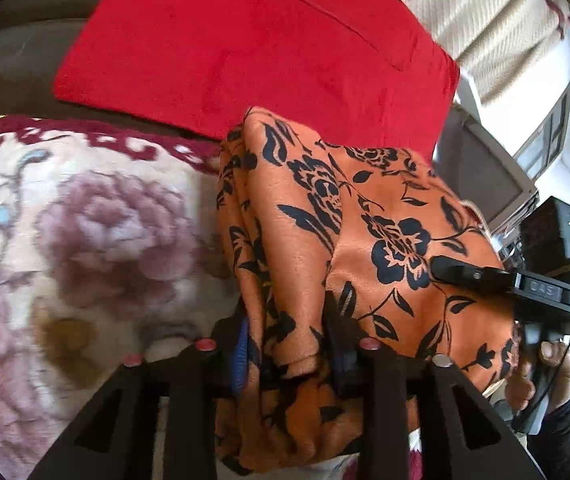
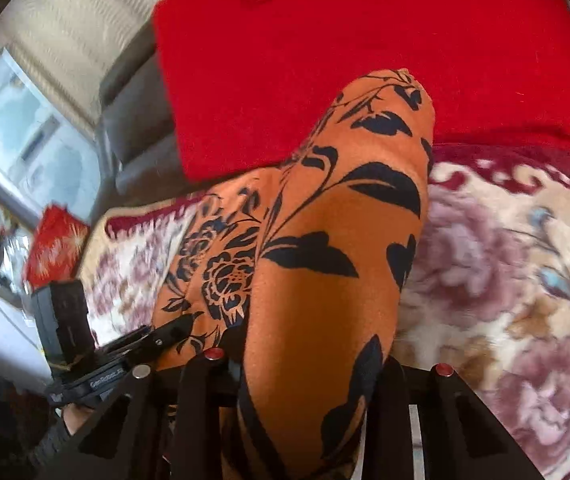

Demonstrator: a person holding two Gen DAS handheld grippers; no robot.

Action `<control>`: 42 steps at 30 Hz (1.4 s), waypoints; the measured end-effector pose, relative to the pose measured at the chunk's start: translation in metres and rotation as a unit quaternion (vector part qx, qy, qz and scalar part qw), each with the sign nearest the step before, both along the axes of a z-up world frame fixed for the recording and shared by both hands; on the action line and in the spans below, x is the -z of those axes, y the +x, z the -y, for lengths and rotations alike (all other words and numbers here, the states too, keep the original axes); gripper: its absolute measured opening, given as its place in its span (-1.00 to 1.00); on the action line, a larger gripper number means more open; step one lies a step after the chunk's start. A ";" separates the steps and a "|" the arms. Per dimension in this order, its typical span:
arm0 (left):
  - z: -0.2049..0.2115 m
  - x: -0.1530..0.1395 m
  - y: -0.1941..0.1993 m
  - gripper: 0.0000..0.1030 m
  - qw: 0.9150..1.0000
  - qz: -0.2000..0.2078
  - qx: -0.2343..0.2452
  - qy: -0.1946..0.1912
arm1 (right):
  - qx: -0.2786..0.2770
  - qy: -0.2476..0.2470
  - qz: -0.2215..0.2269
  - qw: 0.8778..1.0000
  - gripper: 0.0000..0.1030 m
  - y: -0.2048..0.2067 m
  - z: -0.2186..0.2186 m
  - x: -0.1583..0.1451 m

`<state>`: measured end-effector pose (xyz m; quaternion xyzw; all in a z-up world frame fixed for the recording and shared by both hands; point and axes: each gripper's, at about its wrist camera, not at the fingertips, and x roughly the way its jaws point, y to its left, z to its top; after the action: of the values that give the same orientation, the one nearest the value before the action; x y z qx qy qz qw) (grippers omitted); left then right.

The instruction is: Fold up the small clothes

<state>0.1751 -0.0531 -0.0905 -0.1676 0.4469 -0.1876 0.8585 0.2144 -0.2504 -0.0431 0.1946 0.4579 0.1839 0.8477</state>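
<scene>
An orange garment [image 1: 365, 216] with a black flower print lies bunched over the floral blanket [image 1: 85, 240]. My left gripper [image 1: 287, 320] is shut on a thick fold of it at the bottom middle of the left wrist view. At the right, a finger [image 1: 469, 274] of the other gripper lies against the same cloth, with a person's hand [image 1: 545, 364] behind it. In the right wrist view the orange garment [image 2: 325, 240] rises in a thick roll out of my right gripper [image 2: 313, 348], which is shut on it. The left gripper's finger [image 2: 173, 332] touches the cloth at the lower left.
A large red cushion [image 1: 253, 40] leans behind the garment, also seen as the red cushion [image 2: 365, 60] in the right wrist view. Beige curtains [image 1: 485, 20] and a window stand beyond the bed's edge. A red patterned packet [image 2: 57, 244] sits off to the left.
</scene>
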 end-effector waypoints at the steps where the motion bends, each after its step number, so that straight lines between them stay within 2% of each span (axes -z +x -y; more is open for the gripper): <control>1: 0.010 0.010 0.006 -0.17 0.999 -0.021 0.006 0.030 | 0.012 0.016 -0.007 1.000 -0.18 0.001 0.013 0.007; 2: 0.015 0.015 0.009 -0.12 0.998 -0.038 0.007 0.055 | 0.033 0.033 -0.025 0.999 0.01 0.004 0.029 0.024; 3: 0.015 0.017 0.007 -0.09 0.997 -0.042 0.010 0.061 | 0.051 0.033 -0.043 0.997 0.23 0.006 0.036 0.038; 4: 0.012 0.009 0.000 -0.08 0.998 -0.028 0.006 0.057 | 0.077 0.014 -0.069 0.995 0.25 0.004 0.044 0.053; 5: 0.008 0.001 -0.006 -0.05 0.998 -0.013 -0.006 0.065 | 0.089 0.022 -0.080 0.993 0.26 -0.002 0.050 0.064; 6: 0.003 -0.009 -0.015 -0.04 0.997 0.007 -0.017 0.072 | 0.094 0.041 -0.074 0.992 0.26 -0.011 0.054 0.064; 9: -0.004 -0.028 -0.039 -0.04 0.997 0.032 -0.021 0.066 | 0.126 -0.006 -0.015 0.992 0.26 -0.041 0.051 0.030; 11: 0.001 -0.037 -0.047 -0.04 0.997 0.041 -0.018 0.058 | 0.132 -0.006 0.022 0.991 0.26 -0.058 0.045 0.005; 13: 0.003 -0.034 -0.053 -0.03 0.997 0.047 -0.015 0.056 | 0.129 0.011 0.057 0.990 0.26 -0.077 0.039 -0.013; 15: 0.010 -0.025 -0.053 -0.02 0.997 0.036 -0.002 0.062 | 0.120 0.010 0.070 0.990 0.26 -0.087 0.032 -0.018; 17: 0.019 -0.008 -0.043 -0.02 0.996 0.000 0.006 0.088 | 0.123 -0.029 0.076 0.989 0.30 -0.086 0.009 -0.016; 19: 0.022 0.012 -0.036 0.05 0.993 -0.035 0.007 0.111 | 0.095 -0.011 0.027 0.995 0.45 -0.081 0.007 0.005; 20: 0.020 0.013 -0.037 0.05 0.994 -0.036 0.005 0.102 | 0.082 -0.011 0.002 0.997 0.45 -0.076 0.006 0.019; 22: 0.017 0.002 -0.043 0.04 0.994 -0.022 -0.002 0.103 | 0.084 -0.019 -0.018 0.996 0.43 -0.075 0.009 0.034; 23: 0.017 -0.004 -0.046 0.04 0.994 -0.009 -0.004 0.107 | 0.089 -0.010 -0.022 0.996 0.43 -0.077 0.012 0.032; 25: 0.017 -0.014 -0.052 0.05 0.993 0.018 -0.003 0.114 | 0.097 0.000 -0.002 0.995 0.43 -0.083 0.016 0.016; 28: 0.016 0.001 -0.048 0.09 0.991 0.000 -0.004 0.132 | 0.077 0.003 0.037 0.996 0.49 -0.083 0.008 -0.005; 30: 0.011 0.013 -0.043 0.14 0.992 -0.026 -0.004 0.122 | 0.054 0.005 0.024 0.998 0.52 -0.079 -0.001 0.006; 31: 0.007 0.009 -0.045 0.14 0.993 -0.027 -0.007 0.112 | 0.048 0.004 0.004 0.999 0.52 -0.077 -0.004 0.020; 32: 0.005 0.002 -0.049 0.14 0.993 -0.019 -0.012 0.115 | 0.046 0.006 -0.022 0.999 0.52 -0.077 -0.004 0.037; 33: 0.004 -0.007 -0.053 0.14 0.992 -0.004 -0.016 0.121 | 0.051 0.006 -0.026 0.998 0.52 -0.078 -0.003 0.041; 36: 0.002 -0.026 -0.066 0.18 0.990 0.032 -0.025 0.133 | 0.060 0.011 0.009 0.998 0.52 -0.089 -0.002 0.013; 39: 0.005 -0.022 -0.072 0.20 0.987 0.014 -0.036 0.156 | 0.058 0.023 0.028 0.998 0.62 -0.092 -0.001 0.002; 40: 0.008 -0.021 -0.076 0.20 0.986 0.010 -0.038 0.163 | 0.060 0.027 0.020 0.998 0.64 -0.092 0.001 0.006; 42: 0.008 -0.029 -0.085 0.22 0.982 0.012 -0.050 0.182 | 0.066 0.020 -0.034 0.997 0.63 -0.086 0.002 0.036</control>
<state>0.0899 -0.0616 -0.0620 -0.0282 0.4542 -0.0621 0.8883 0.1289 -0.2524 -0.0794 0.2472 0.4692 0.1297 0.8378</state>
